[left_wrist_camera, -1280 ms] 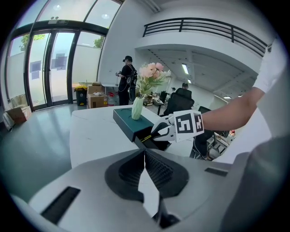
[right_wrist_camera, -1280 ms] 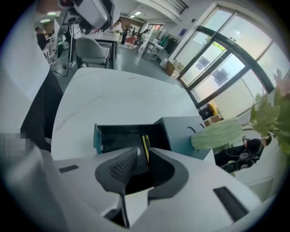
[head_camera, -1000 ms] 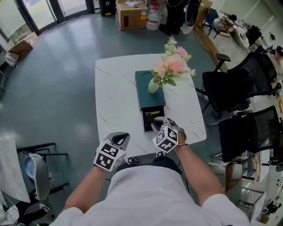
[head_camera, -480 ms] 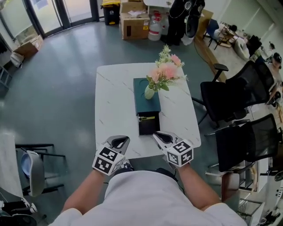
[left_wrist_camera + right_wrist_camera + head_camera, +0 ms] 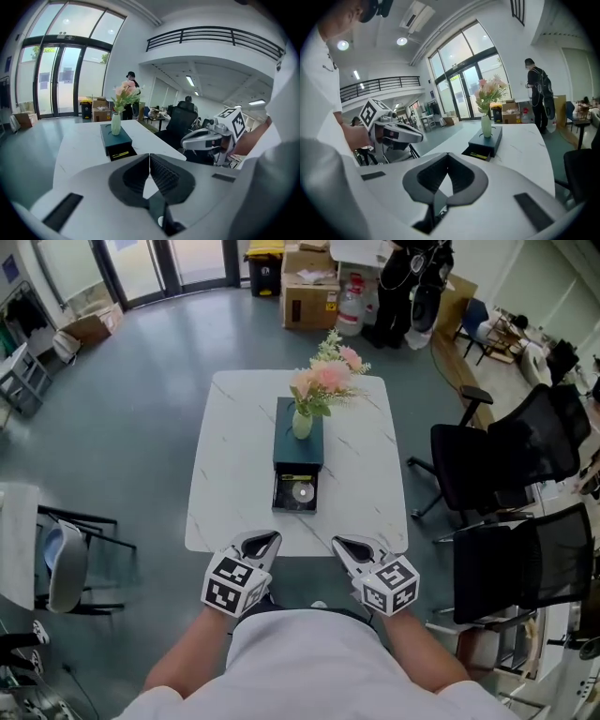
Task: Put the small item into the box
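A dark green box [image 5: 298, 437] lies on the white marble table [image 5: 234, 474], and a vase of pink flowers [image 5: 302, 418] stands on its lid. Its drawer [image 5: 296, 493] is pulled out toward me, with a small pale and yellow item [image 5: 300, 492] lying inside. Both grippers hover at the table's near edge, short of the drawer. My left gripper [image 5: 265, 539] is shut and empty. My right gripper [image 5: 343, 543] is also shut, with nothing between its jaws. The left gripper view shows the drawer [image 5: 119, 152] ahead and the right gripper [image 5: 208, 138] beside it.
Black office chairs [image 5: 506, 456] stand to the table's right, and a grey chair [image 5: 70, 563] to its left. Cardboard boxes [image 5: 309, 296] sit on the floor beyond the table. A person [image 5: 536, 93] stands at the far end.
My right gripper has pulled back from the open drawer to the table's near edge. The small item now shows lying in the drawer. The left gripper has stayed put.
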`<state>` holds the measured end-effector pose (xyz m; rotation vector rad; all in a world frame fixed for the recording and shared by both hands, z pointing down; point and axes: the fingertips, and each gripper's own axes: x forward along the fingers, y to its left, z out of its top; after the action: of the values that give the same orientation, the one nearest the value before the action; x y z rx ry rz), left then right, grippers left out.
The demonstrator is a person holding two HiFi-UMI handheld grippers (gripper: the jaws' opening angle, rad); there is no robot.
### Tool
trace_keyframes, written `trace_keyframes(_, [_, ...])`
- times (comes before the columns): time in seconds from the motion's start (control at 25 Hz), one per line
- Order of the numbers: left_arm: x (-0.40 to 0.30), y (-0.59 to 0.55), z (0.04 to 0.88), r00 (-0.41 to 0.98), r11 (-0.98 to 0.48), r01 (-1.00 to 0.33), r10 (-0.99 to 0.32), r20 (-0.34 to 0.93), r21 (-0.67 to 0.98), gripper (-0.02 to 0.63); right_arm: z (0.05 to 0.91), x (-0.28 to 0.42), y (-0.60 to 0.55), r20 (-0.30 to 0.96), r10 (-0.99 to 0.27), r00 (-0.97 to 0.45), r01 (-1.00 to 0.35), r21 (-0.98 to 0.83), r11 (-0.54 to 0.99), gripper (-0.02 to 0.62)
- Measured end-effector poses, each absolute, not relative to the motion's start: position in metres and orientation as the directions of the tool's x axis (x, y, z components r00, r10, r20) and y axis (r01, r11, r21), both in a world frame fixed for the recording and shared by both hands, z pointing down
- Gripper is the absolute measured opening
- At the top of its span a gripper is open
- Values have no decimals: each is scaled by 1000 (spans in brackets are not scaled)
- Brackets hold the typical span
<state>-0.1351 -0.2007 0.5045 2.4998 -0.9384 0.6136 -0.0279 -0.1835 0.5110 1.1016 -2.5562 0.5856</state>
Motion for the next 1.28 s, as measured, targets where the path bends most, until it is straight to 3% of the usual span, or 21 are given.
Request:
trace_keyframes(0.48, [-103,-111,512,616,-633,-749,-557,557,196,17,517,19,-113,428,-572,-700,-707,-297,642,15])
trace_keyframes(1.28, [-154,-89,495,677,-688,-690,-503,537,224,17,503,-31,-83,424,-663,-617,-785,-272,557,15])
